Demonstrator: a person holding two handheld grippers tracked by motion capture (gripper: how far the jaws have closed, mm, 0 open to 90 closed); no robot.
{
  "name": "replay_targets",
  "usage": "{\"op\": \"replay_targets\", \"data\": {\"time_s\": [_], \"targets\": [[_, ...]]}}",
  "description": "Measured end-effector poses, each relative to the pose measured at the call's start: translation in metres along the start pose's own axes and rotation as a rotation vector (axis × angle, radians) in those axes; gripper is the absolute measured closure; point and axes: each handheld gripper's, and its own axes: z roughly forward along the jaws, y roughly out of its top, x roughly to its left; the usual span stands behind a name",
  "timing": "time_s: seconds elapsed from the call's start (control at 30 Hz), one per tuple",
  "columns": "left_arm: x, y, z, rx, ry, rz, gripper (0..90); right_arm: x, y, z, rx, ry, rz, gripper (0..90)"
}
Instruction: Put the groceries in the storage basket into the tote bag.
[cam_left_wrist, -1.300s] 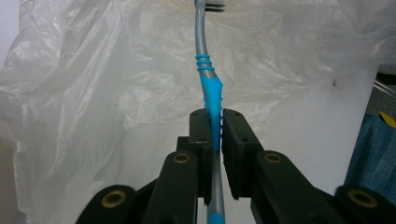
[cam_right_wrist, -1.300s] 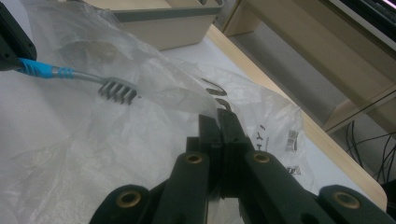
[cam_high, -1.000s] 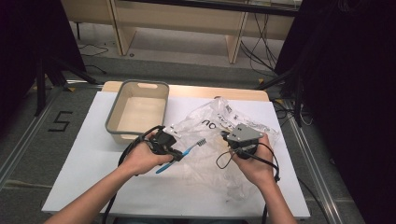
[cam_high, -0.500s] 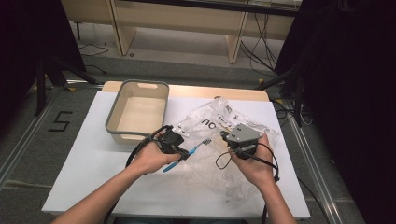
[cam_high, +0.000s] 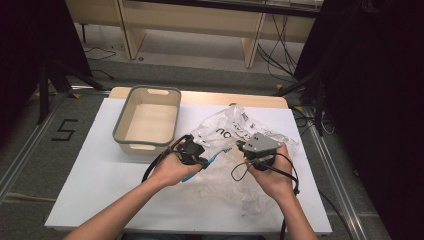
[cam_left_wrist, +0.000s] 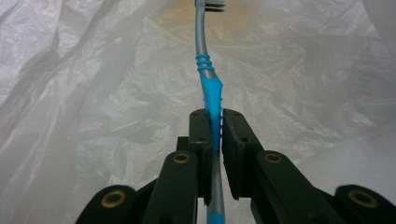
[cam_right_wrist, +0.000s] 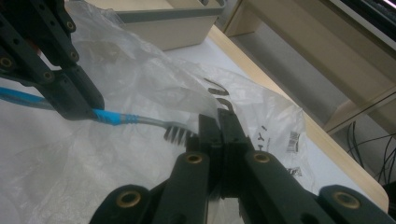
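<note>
Two things are in hand above the white desk (cam_high: 100, 185): a slim blue-and-grey plastic toothbrush (cam_left_wrist: 208, 88), clamped mid-handle by the left gripper (cam_left_wrist: 214, 122), and a thin crinkled clear plastic bag (cam_right_wrist: 140, 79), whose edge the right gripper (cam_right_wrist: 218, 122) pinches, jaws together. Toothbrush looks light, stiff, slippery; the ribbed grip suits holding. Bag seems flimsy, likely tear-prone.

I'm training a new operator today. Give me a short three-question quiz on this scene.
1. What does the left gripper clamp?
2. True or false: the grey tub holds the toothbrush.
3. The right gripper is shut on: A) a cable B) the plastic bag C) nothing

Key: 1. The toothbrush, by its blue handle. 2. False; the tub looks empty. 3. B
</note>
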Motion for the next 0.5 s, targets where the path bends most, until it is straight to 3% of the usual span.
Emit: {"op": "replay_targets", "data": {"time_s": [0.5], "targets": [[-0.009, 0.008, 0.016, -0.032, 0.04, 0.066, 81.9, 0.001, 0.0, 0.002, 0.002, 0.003, 0.001, 90.0]]}}
